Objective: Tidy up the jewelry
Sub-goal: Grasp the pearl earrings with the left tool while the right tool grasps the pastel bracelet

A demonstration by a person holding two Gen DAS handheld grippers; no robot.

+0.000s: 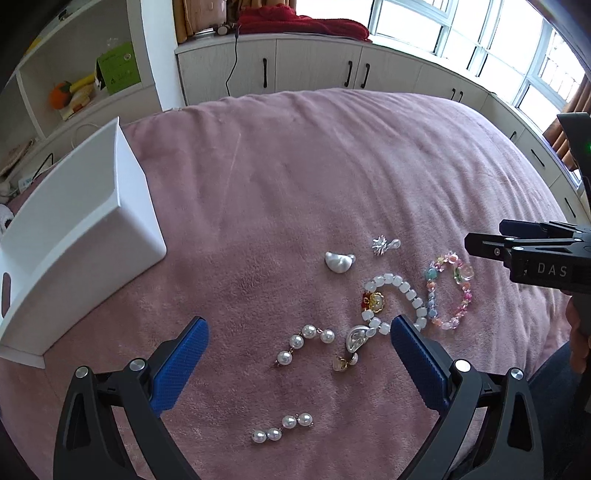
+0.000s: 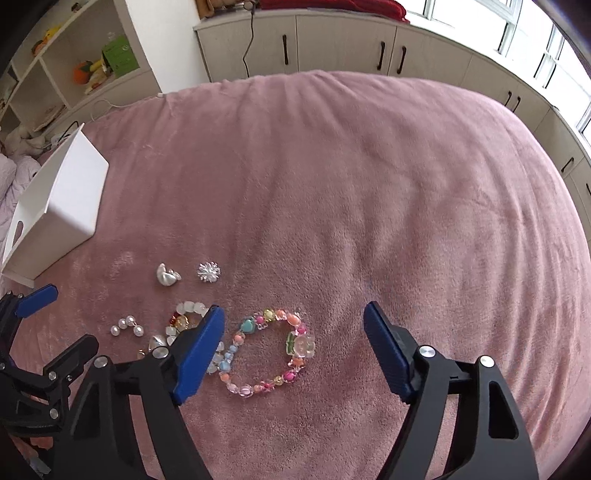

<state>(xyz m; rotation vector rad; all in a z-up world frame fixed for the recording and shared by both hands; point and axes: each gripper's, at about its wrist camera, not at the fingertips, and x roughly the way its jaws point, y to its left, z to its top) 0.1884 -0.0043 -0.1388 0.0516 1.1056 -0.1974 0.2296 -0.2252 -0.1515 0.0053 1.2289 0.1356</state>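
Jewelry lies on a pink blanket (image 1: 295,166). A colourful bead bracelet (image 2: 269,352) lies between the open fingers of my right gripper (image 2: 295,325), which is empty above it. A white bead bracelet (image 1: 397,299) with a gold charm lies beside the colourful one (image 1: 448,291). My left gripper (image 1: 297,332) is open and empty over a curved pearl string (image 1: 304,341) and a silver earring (image 1: 356,338). A second pearl string (image 1: 282,428), a white pearl piece (image 1: 338,261) and a silver snowflake earring (image 1: 384,243) lie nearby. A white box (image 1: 77,236) stands open at the left.
White cabinets (image 1: 314,66) with dark handles run behind the bed under windows. Shelves (image 1: 81,85) with toy fruit and a green box stand at the back left. A red cloth (image 1: 303,22) lies on the cabinet top. The right gripper's body (image 1: 532,254) shows at the left view's right edge.
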